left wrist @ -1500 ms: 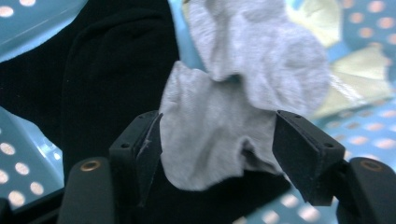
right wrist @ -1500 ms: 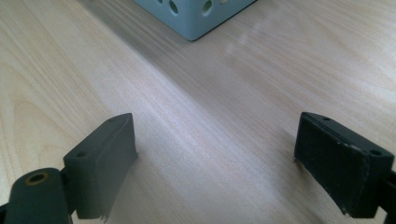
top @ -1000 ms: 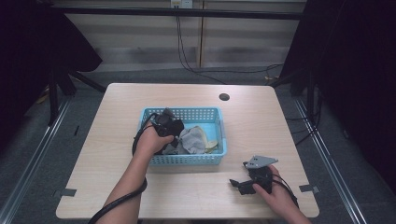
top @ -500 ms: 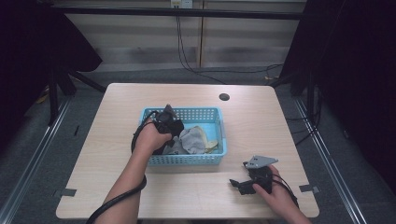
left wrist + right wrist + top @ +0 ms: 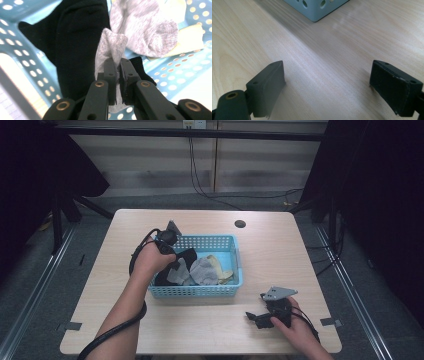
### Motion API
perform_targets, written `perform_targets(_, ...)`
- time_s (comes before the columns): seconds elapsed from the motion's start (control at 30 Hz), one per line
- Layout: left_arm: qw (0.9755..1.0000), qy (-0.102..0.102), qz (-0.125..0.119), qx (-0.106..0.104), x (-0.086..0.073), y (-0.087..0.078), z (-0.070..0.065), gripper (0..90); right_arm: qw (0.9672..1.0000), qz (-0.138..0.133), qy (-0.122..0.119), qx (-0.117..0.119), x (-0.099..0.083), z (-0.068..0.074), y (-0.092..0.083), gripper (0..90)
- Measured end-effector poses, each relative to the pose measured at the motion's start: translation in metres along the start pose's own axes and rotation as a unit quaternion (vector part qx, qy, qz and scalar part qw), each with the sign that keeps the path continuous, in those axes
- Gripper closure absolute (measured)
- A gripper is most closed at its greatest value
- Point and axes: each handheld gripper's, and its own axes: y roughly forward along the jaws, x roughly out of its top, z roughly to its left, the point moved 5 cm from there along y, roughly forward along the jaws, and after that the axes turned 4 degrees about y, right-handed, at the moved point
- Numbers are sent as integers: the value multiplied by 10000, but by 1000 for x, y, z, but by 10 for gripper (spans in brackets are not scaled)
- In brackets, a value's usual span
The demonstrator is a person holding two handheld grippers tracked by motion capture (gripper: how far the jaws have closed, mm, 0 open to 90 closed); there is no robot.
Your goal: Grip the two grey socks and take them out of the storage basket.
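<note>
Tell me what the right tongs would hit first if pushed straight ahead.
Probably the blue basket: the right tongs, open over the bare wooden table, point toward its corner. The table between looks free, though depth is hard to judge.

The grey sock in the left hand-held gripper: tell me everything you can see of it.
The grey sock is a light heather-grey knit, soft and limp. The left hand-held gripper is shut on a bunched fold of it, so a creased peak stands above the jaws. It hangs inside the blue perforated basket, lying against a black sock, with another grey sock behind. In the high view it sits by the basket's left half.
</note>
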Motion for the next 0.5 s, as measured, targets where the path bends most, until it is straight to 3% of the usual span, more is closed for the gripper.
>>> perform_targets(0.33,10000,41,-20,23,8,-33,-4,846,10000,0,1,-1,0,0,0,120)
perform_targets(0.5,10000,67,5,66,9,-41,-5,841,10000,-1,0,-2,0,0,0,120)
